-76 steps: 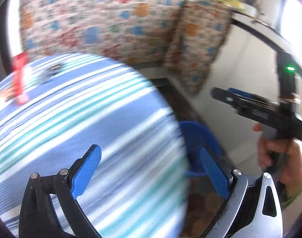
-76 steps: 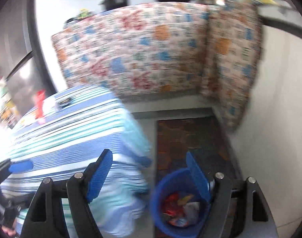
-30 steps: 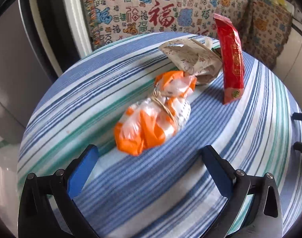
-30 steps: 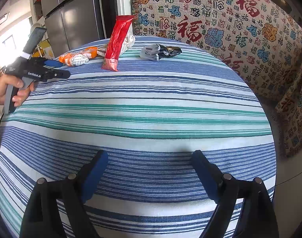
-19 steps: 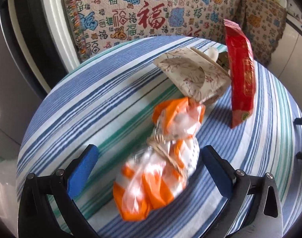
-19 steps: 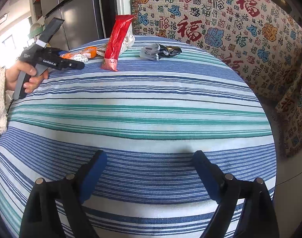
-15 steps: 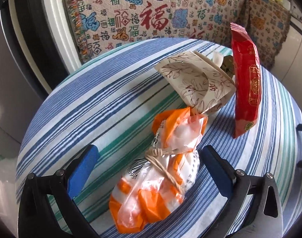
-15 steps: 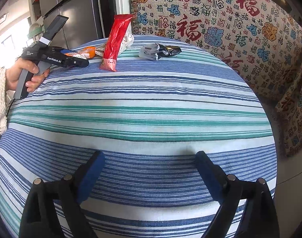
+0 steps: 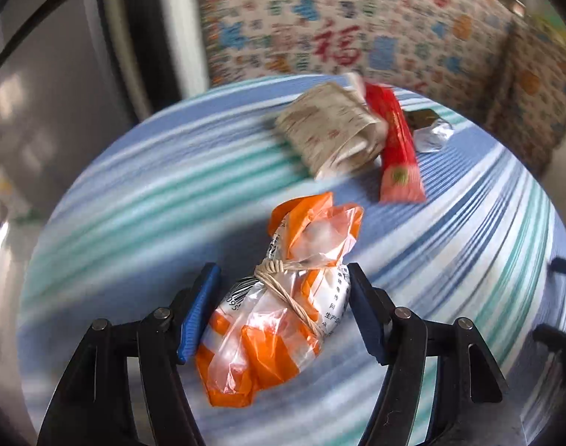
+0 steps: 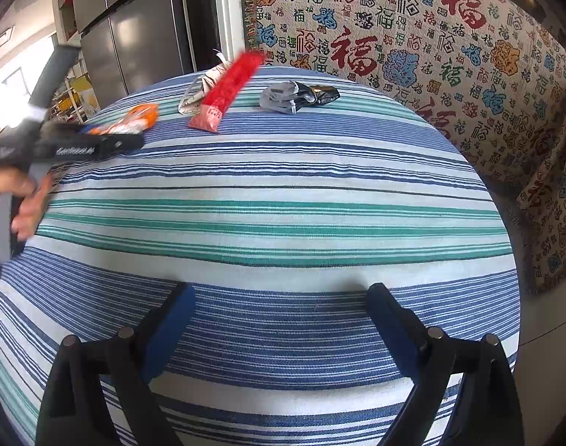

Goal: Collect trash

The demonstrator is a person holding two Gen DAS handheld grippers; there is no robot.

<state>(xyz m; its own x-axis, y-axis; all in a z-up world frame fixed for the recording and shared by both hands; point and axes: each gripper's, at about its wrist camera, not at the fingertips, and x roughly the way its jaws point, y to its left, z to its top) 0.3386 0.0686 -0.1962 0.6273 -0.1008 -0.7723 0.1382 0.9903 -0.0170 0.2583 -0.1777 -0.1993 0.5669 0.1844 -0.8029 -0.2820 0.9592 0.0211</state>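
While the orange-and-clear plastic bag tied round its middle with tan string (image 9: 283, 297) lay on the blue, white and teal striped tablecloth (image 10: 283, 200) of the round table, the left gripper (image 9: 283, 308) bracketed it, one blue pad on each flank. The jaws stood partly closed; the pads (image 9: 199, 310) sat at the film or just beside it, and whether they already pinched it could not be told, since the view was blurred by motion. A sound grasp, by judgement, called for closing across the bulky part below the string, where the contents would resist the pads, not on the loose orange top, which would probably slip or tear. Beyond the bag lay a folded beige printed paper wrapper (image 9: 335, 130), a long red foil snack packet (image 9: 396, 148) leaning against it, and a crumpled silver-and-black foil wrapper (image 10: 298, 96) farther off, all well apart from the pads. The right gripper (image 10: 279, 334) hovered wide open and empty over the near edge of the cloth.
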